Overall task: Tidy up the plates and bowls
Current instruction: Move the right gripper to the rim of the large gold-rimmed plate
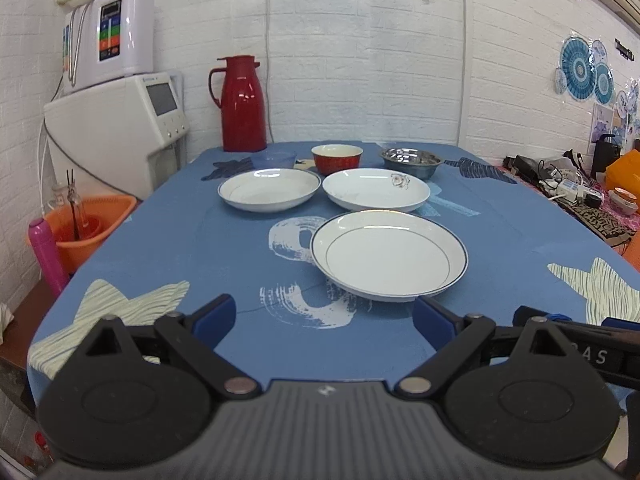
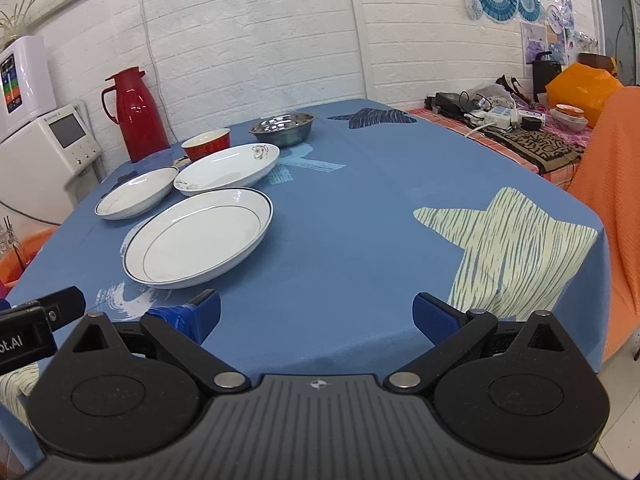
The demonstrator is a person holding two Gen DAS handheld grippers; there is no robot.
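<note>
Left claw (image 1: 324, 316) wide open, empty; right claw (image 2: 316, 314) likewise, above tablecloth (image 2: 340, 220)

Table (image 1: 224, 248) with a blue starfish-print cloth: three white plates (image 1: 389, 255) mid-frame, then a clear blue bowl (image 1: 274, 159), red bowl (image 1: 337, 158), steel bowl (image 1: 412, 161) and red jug (image 1: 241, 104) up top.

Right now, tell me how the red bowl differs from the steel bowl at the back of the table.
The red bowl is red outside with a pale inside; the steel bowl is bare shiny metal. The red bowl has tall, steep walls and a thin edge; the steel bowl is wider and shallower, with a flat flared rim. Both stand upright behind the white plates, apparently empty, and neither claw touches them.
</note>
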